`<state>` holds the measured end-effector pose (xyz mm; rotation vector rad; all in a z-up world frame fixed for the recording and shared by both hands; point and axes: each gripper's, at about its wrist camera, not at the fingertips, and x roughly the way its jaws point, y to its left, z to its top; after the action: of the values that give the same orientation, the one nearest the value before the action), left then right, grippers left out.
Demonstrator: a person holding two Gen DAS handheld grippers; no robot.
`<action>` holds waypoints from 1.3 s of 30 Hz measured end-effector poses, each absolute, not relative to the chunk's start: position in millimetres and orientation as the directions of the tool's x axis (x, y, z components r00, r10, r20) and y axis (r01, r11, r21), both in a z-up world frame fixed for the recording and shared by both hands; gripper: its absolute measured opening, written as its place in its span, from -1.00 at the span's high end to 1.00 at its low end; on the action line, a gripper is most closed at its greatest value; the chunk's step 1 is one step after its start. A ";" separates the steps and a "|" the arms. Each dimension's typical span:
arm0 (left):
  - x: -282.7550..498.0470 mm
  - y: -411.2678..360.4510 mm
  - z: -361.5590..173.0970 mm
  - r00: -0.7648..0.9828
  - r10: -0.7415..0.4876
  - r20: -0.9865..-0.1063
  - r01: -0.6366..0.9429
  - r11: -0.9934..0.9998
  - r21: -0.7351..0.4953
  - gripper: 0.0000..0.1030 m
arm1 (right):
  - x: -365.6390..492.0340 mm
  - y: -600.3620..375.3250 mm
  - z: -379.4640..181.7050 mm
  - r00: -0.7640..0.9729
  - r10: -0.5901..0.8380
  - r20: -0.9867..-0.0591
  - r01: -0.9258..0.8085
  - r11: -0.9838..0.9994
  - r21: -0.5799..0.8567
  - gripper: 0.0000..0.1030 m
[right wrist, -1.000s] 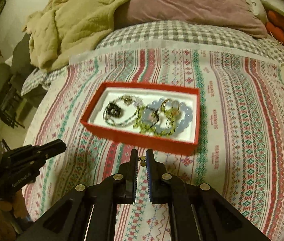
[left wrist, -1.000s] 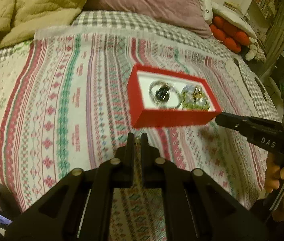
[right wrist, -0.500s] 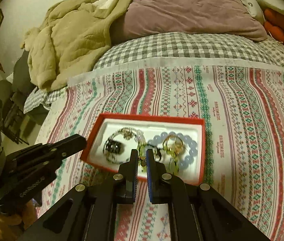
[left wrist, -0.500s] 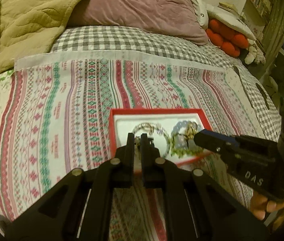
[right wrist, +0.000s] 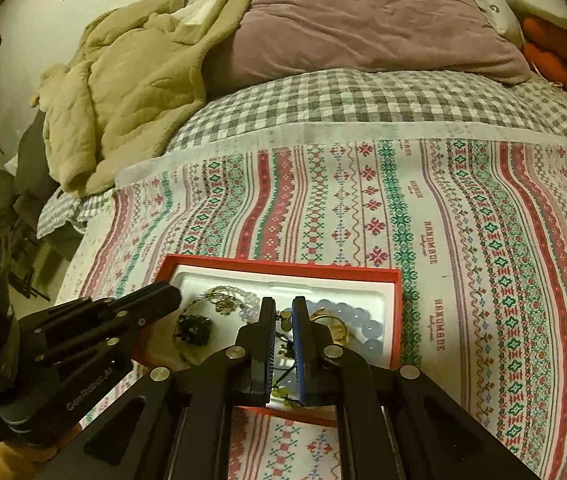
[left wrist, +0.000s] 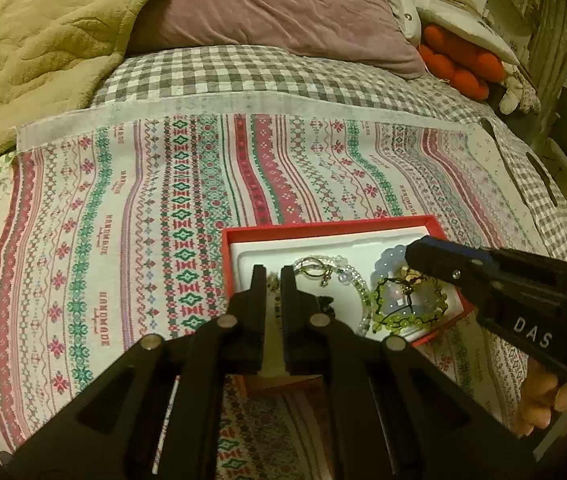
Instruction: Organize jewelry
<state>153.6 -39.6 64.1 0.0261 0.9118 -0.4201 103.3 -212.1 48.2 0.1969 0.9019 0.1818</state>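
Left wrist view: left gripper [left wrist: 273, 270] over the near left part of the red box [left wrist: 323, 230], jaws nearly together, nothing clearly clamped. Box sits on the patterned cloth [left wrist: 143, 208] on the bed. White tray [left wrist: 323, 246] inside holds a clear bead bracelet [left wrist: 353, 278], green bead bracelet [left wrist: 407, 318], pale blue bead bracelet [left wrist: 389, 258], all tangled close. Right gripper [left wrist: 423, 250] comes in from the right, tip over the blue beads; hand [left wrist: 543, 404] below it at the frame edge. Purple pillow [left wrist: 283, 8] and tan blanket [left wrist: 43, 40] far back.

Right wrist view: right gripper [right wrist: 282, 308] above the box [right wrist: 283, 266] middle, jaws close together, a small gold piece [right wrist: 284, 316] seen in the slot; cannot tell if pinched. Blue beads [right wrist: 357, 318] right of it, dark charm [right wrist: 195, 328] left. Left gripper [right wrist: 163, 296] tip at the box's left edge.
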 end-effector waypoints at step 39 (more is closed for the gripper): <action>34.7 -27.4 72.8 0.485 -0.187 -0.855 0.225 0.971 -0.084 -0.99 | -22.9 -248.7 70.1 0.569 0.013 -0.822 0.026 0.999 0.034 -0.81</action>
<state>34.8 -27.4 72.8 0.0409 1.0350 -0.2509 -22.9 -248.7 70.1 0.0435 0.9657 -0.0077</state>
